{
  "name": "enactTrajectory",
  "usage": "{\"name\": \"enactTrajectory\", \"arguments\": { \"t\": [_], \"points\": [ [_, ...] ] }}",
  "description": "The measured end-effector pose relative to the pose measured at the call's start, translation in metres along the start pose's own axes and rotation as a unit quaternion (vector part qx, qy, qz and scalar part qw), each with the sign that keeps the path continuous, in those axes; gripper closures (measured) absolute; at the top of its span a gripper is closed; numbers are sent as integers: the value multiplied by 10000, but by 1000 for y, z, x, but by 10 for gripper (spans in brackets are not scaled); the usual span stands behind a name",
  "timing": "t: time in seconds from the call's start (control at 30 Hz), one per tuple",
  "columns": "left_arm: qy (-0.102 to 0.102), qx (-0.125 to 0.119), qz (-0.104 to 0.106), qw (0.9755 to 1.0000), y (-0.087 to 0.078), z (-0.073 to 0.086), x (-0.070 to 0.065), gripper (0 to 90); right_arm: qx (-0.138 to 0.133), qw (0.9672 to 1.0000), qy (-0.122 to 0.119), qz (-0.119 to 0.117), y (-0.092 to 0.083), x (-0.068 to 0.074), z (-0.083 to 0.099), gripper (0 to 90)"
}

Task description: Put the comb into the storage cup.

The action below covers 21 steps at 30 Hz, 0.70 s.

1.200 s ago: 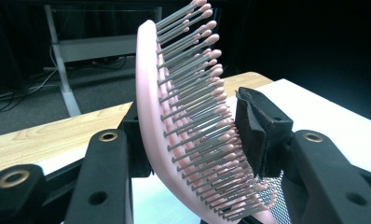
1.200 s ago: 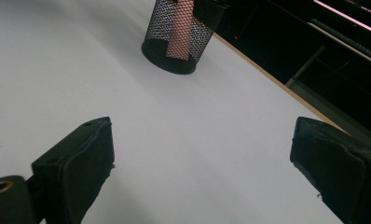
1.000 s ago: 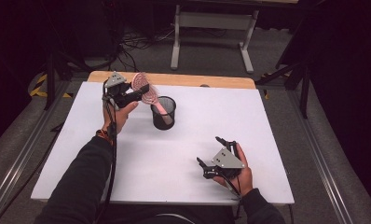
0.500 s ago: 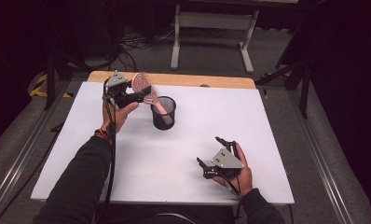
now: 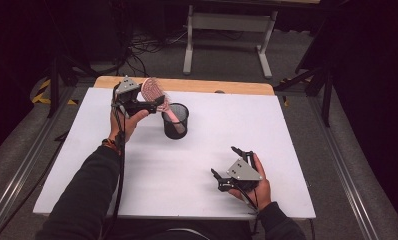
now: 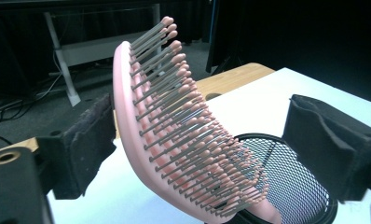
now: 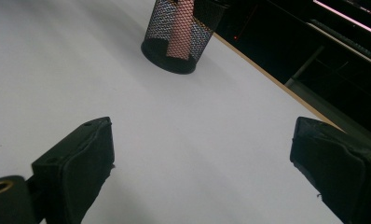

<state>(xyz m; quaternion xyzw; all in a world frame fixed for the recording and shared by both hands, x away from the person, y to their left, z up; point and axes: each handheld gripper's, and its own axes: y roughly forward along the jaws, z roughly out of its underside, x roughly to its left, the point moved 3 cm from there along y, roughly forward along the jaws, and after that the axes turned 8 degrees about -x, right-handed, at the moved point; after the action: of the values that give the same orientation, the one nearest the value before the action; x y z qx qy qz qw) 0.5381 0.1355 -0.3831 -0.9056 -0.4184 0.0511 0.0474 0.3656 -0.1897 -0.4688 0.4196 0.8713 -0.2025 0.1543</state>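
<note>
The pink hairbrush (image 6: 183, 140) stands between the jaws of the left gripper (image 6: 200, 135), head up and handle down in the black mesh cup (image 6: 291, 186). Those jaws have just been opening: in the left gripper view the brush's back lies close against the left pad (whether it touches, I cannot tell), while the right pad stands well clear of the bristle tips. The gripper no longer presses on the brush — the brush leans in the cup, its bristles facing the right jaw. The cup's rim shows below and beyond the brush, nearer the right jaw than the left.

In the high view the left gripper (image 5: 154, 104) sits at the far left part of the white table (image 5: 287, 130), its jaws reaching toward the brush head (image 5: 152, 91), which leans away from the cup (image 5: 175, 121) on the gripper's side.

The right gripper (image 5: 232, 165) rests in the person's right hand (image 5: 252, 187) near the front edge of the table, well apart from the cup. Its jaws stand wide with nothing between them — bare tabletop lies between the two pads in the right gripper view (image 7: 202, 168). Far ahead of these jaws, a little toward the left one, the cup (image 7: 174, 39) stands upright, and the pink handle (image 7: 180, 28) shows through its mesh.
</note>
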Motion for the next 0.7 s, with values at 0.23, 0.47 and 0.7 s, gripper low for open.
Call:
{"name": "enactTrajectory", "arguments": {
  "t": [0.23, 0.47, 0.7],
  "points": [
    [38, 21, -4, 10000, 0, 0, 0, 67, 7, 10000, 4, -21, 0, 1, 0, 71],
    [101, 47, 42, 9999, -1, 1, 0, 34, -11, 10000, 2, -12, 0, 1, 0, 72],
    [185, 34, 45, 9998, -4, 0, 0, 23, -22, 10000, 5, 5, 0, 0, -1, 71]
  ]
}}
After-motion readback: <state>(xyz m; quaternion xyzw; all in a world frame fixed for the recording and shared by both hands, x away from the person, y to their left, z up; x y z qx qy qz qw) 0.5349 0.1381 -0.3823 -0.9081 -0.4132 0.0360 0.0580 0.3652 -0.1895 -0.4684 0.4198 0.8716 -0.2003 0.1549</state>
